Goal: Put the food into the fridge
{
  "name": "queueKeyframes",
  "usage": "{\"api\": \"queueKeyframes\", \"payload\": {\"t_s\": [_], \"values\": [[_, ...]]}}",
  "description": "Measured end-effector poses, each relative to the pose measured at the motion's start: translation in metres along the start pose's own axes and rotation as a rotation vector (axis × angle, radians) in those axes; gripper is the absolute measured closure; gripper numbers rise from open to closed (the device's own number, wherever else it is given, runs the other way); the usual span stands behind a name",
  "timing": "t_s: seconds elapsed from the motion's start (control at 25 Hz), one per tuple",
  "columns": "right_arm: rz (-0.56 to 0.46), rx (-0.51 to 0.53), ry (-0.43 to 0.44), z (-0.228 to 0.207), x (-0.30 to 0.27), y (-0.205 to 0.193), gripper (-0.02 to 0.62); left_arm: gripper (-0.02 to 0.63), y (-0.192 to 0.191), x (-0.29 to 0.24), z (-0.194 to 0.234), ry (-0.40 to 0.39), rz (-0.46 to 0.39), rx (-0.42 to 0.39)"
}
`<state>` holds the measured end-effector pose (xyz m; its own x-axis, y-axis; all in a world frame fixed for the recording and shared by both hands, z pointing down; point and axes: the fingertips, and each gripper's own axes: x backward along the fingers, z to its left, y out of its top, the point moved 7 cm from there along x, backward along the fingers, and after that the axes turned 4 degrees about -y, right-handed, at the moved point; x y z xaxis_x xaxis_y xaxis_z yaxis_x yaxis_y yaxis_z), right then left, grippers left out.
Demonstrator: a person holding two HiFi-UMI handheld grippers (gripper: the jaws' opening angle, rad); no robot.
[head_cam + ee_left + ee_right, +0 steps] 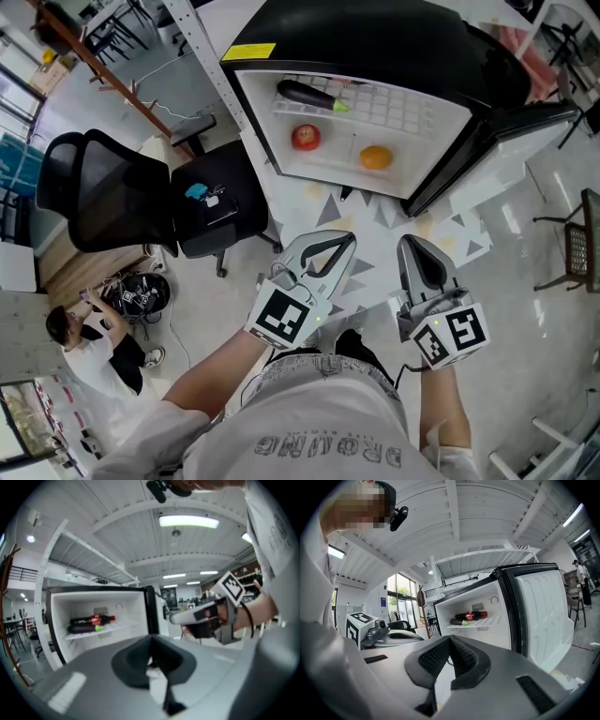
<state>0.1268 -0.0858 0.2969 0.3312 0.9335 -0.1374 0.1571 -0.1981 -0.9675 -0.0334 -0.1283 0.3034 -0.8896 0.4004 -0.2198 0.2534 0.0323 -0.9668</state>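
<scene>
The small fridge (pixel 375 47) stands open in front of me, its door (pixel 487 141) swung to the right. On its shelf lies a dark eggplant (pixel 309 95); below it sit a red apple (pixel 306 137) and an orange (pixel 376 157). My left gripper (pixel 349 236) and right gripper (pixel 410 246) hover side by side short of the fridge, both shut and empty. The left gripper view shows its jaws (pixel 150 641) together, with a cola bottle (pixel 91 619) and the eggplant (pixel 84 628) on the shelf. The right gripper view shows its jaws (pixel 450 641) together, and the same bottle (pixel 471 616).
A black office chair (pixel 112 192) stands left of the fridge, with small items on its seat. A person (pixel 94 337) crouches on the floor at the lower left. Another chair (pixel 581 244) is at the right edge. The floor has grey triangle marks.
</scene>
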Motion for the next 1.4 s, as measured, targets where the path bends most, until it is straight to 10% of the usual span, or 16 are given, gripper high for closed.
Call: {"api": "queueKeyframes", "payload": {"t_s": [1.4], "values": [[0.035,0.014,0.009,0.003,0.003,0.000,0.594,0.599,-0.003,0.014,0.008,0.038,0.004,0.014]]}}
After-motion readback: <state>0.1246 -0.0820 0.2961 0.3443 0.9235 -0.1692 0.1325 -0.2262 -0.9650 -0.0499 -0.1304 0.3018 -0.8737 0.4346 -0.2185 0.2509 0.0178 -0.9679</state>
